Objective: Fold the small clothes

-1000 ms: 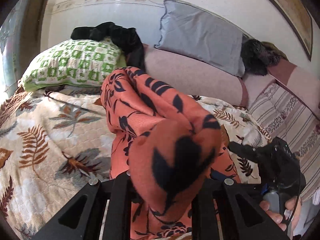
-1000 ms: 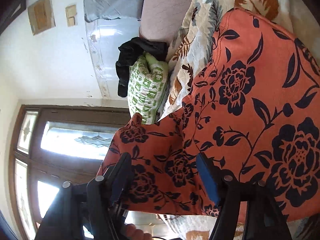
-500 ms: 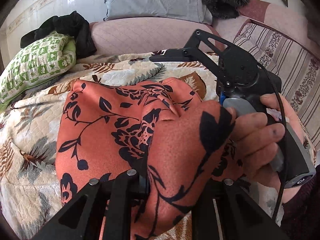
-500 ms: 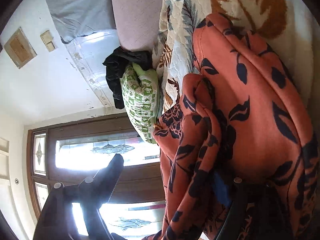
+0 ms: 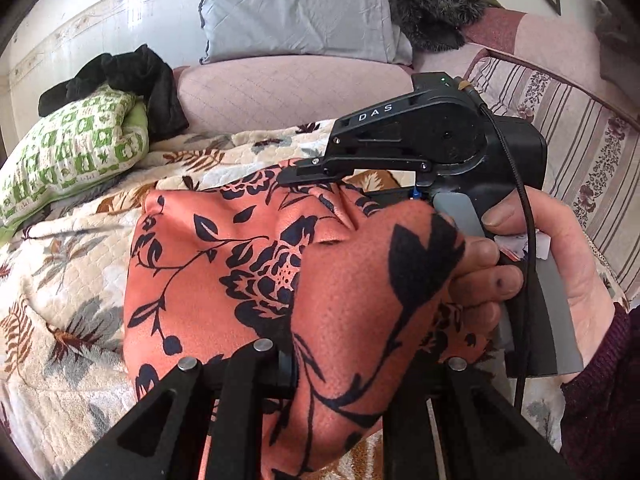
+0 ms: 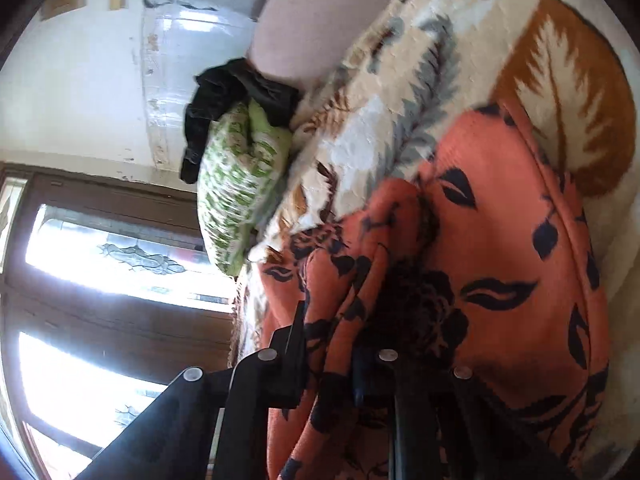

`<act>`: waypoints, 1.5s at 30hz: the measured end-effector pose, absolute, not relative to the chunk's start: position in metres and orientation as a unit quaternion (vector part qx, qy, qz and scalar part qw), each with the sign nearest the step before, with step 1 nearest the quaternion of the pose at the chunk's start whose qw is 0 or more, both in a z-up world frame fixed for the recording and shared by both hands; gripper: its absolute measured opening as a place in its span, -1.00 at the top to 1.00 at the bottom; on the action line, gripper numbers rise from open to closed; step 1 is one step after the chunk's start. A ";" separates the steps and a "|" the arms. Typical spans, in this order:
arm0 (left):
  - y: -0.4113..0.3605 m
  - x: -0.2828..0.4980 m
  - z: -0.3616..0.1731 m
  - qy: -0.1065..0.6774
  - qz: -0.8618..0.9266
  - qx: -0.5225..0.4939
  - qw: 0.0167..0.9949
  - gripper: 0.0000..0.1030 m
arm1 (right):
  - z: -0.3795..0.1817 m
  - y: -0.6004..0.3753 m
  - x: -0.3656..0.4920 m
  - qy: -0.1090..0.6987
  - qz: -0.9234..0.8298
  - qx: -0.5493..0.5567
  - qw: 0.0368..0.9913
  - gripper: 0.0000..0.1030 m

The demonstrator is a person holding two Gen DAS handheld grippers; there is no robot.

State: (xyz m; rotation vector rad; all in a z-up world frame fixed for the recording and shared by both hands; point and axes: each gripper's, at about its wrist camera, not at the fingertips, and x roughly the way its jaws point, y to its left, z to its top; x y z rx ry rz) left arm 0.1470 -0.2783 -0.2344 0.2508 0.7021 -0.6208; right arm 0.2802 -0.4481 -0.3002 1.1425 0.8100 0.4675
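An orange garment with a dark floral print (image 5: pixel 224 280) lies bunched on a leaf-patterned quilt (image 5: pixel 48 320). My left gripper (image 5: pixel 332 364) is shut on a fold of the garment, which drapes over its fingers. My right gripper (image 6: pixel 328 356) is shut on another bunched fold of the same garment (image 6: pixel 500 248), low over the quilt (image 6: pixel 400 120). In the left wrist view the right gripper (image 5: pixel 312 174) reaches in from the right, held by a hand, its tip on the cloth's far edge.
A green checked pillow (image 5: pixel 68 152) with a black cloth (image 5: pixel 132 76) on it lies at the far left. A grey pillow (image 5: pixel 300 12) and pink bolster (image 5: pixel 280 92) line the back. A striped cushion (image 5: pixel 580 152) stands at right. A glazed door (image 6: pixel 100 272) is behind.
Both grippers have come down from holding the garment up and now hold it low over the quilt. The right gripper has closed on a bunched fold and moved close beside the left.
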 end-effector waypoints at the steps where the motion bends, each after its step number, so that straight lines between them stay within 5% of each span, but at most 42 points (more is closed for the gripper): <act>1: -0.282 0.146 -0.230 0.330 -0.304 0.121 0.886 0.67 | -0.290 -0.452 0.278 0.351 0.215 0.516 0.752 0.67; 11: -0.337 0.150 -0.231 0.329 -0.353 0.124 0.867 0.67 | -0.266 -0.500 0.261 0.275 0.173 0.518 0.792 0.67; 27: -0.365 0.163 -0.277 0.382 -0.318 0.172 0.850 0.58 | -0.349 -0.537 0.266 0.360 0.104 0.558 0.740 0.65; 45: -0.362 0.169 -0.267 0.415 -0.298 0.165 0.844 0.23 | -0.330 -0.546 0.252 0.379 0.082 0.544 0.744 0.59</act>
